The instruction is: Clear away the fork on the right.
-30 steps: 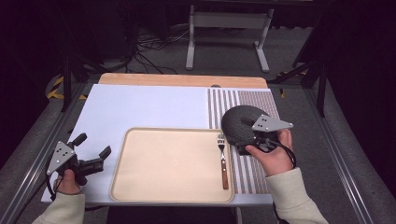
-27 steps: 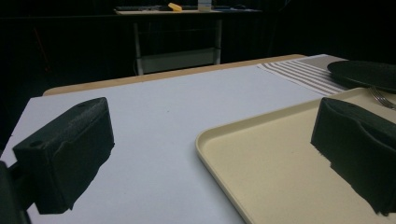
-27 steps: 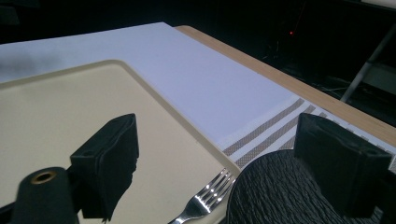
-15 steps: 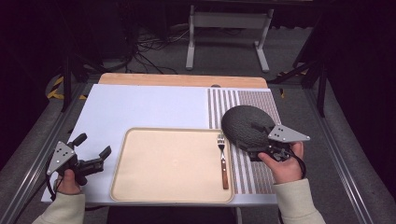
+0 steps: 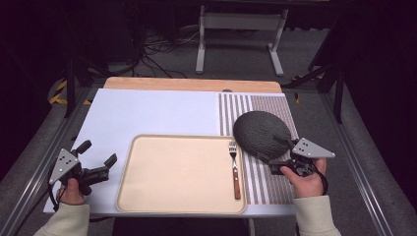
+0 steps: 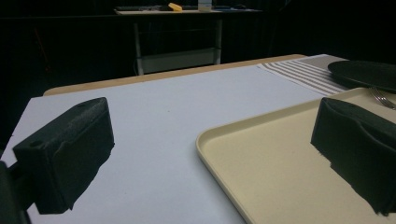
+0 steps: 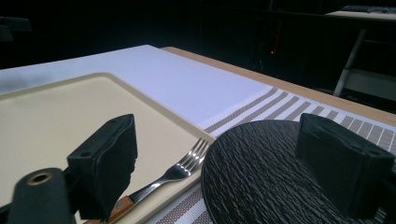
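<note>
On the striped mat [image 5: 255,184] at the right side of the table lies a dark, rough-textured round plate [image 5: 260,134], flat on the stripes and just right of the beige tray [image 5: 177,172]. The right gripper [image 5: 269,164] is held low at the plate's near right edge, its jaws spread wide with nothing between them; in the right gripper view the plate [image 7: 261,172] lies beneath and between the two black jaws, apart from both as far as can be seen. The person's right hand [image 5: 307,179] grasps the tool from behind, with the grey three-cornered plate on top.

A fork [image 5: 235,167] with a wooden handle lies along the tray's right edge, tines pointing away from the person and close beside the plate's left rim. In the right gripper view the fork [image 7: 173,172] rests on the tray's [image 7: 51,121] raised edge, next to the plate.

Over at the left, the left gripper [image 5: 101,160] hovers above the white board [image 5: 157,113], just beside the tray's left rim, held by the left hand [image 5: 73,191]. Its jaws also stand wide apart and hold nothing; the left gripper view shows the white board [image 6: 154,121] and the tray's [image 6: 261,154] corner between them.
</note>
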{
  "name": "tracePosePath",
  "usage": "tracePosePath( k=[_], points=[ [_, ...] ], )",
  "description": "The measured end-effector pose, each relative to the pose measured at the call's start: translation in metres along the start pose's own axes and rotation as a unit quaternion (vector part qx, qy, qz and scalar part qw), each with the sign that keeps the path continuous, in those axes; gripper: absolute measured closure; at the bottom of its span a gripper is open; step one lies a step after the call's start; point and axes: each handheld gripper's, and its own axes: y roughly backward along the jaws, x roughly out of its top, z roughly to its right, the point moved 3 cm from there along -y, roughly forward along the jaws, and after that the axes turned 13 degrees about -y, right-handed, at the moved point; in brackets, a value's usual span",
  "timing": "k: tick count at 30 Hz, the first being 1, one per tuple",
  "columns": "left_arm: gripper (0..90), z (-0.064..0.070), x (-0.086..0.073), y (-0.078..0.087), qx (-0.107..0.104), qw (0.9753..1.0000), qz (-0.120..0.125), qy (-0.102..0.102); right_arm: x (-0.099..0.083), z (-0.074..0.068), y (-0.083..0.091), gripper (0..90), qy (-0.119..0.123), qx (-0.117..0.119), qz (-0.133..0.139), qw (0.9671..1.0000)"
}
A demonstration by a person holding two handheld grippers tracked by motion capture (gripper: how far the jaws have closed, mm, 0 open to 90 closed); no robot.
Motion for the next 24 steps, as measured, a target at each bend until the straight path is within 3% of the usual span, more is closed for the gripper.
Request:
tracePosePath(
  k=[5, 14, 24],
  points=[
    [0.0, 0.0, 0.0, 0.0, 0.0, 1.0, 0.002, 0.002, -0.009, 0.005, 0.003, 13.4, -0.008, -0.001, 0.006, 1.0],
    [0.0, -0.001, 0.001, 0.001, 0.001, 1.0, 0.004, 0.003, -0.03, 0.01, 0.007, 13.1, -0.026, -0.012, -0.009, 0.9996],
    [0.0, -0.003, 0.0, 0.004, 0.001, 1.0, 0.006, 0.004, -0.029, 0.009, 0.005, 13.1, -0.028, -0.014, -0.01, 0.9995]
  ],
)
